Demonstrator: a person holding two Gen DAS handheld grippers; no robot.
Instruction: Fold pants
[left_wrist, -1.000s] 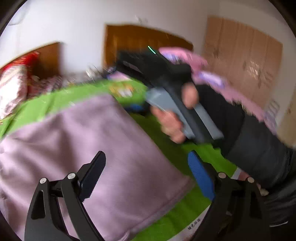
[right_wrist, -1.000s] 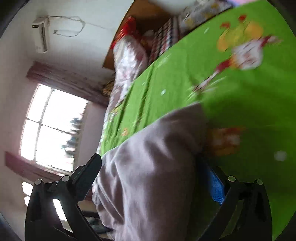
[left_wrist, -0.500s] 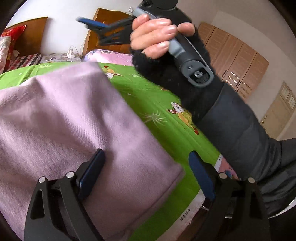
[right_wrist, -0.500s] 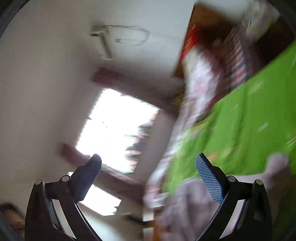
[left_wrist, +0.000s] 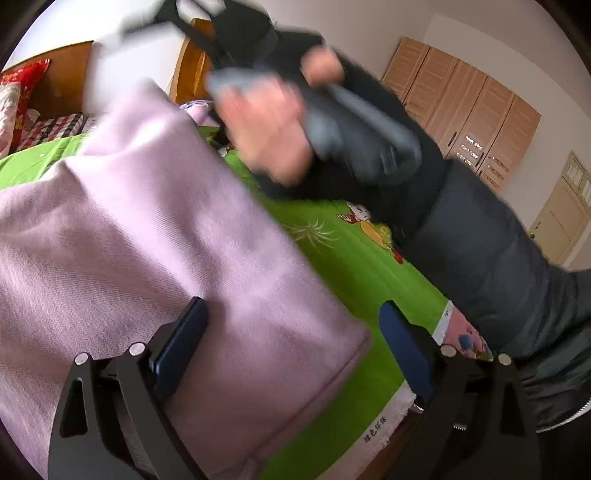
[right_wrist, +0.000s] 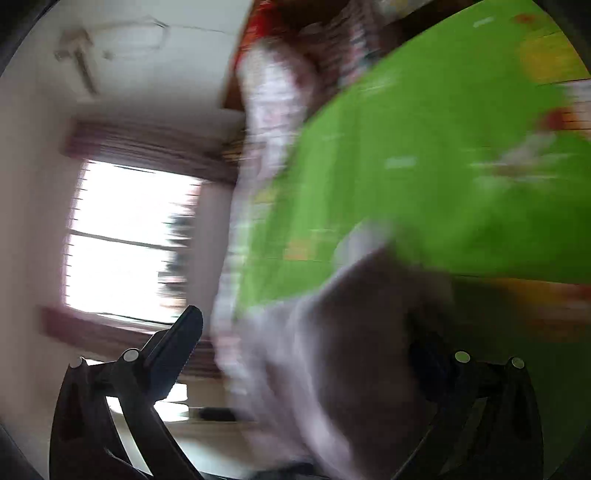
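Left gripper (left_wrist: 291, 332) and right gripper (right_wrist: 306, 347) both spread over one folded pink pants (left_wrist: 147, 240).

Green cartoon bedsheet (left_wrist: 354, 266), wooden wardrobe (left_wrist: 469, 110), bright window (right_wrist: 125, 240).

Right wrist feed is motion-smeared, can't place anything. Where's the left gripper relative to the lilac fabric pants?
Observer: The left gripper is open and straddles the near corner of the folded lilac fabric pants. One blue-padded finger is over the cloth, the other over the green cartoon-print bed sheet.
Operator: Pants lying flat?
Observer: The near part lies flat on the sheet, close to the bed's edge. The far end is too blurred to tell.
Operator: And the right hand?
Observer: The right hand, in a dark sleeve, is above the far part of the pants. It grips a grey handle and is blurred.
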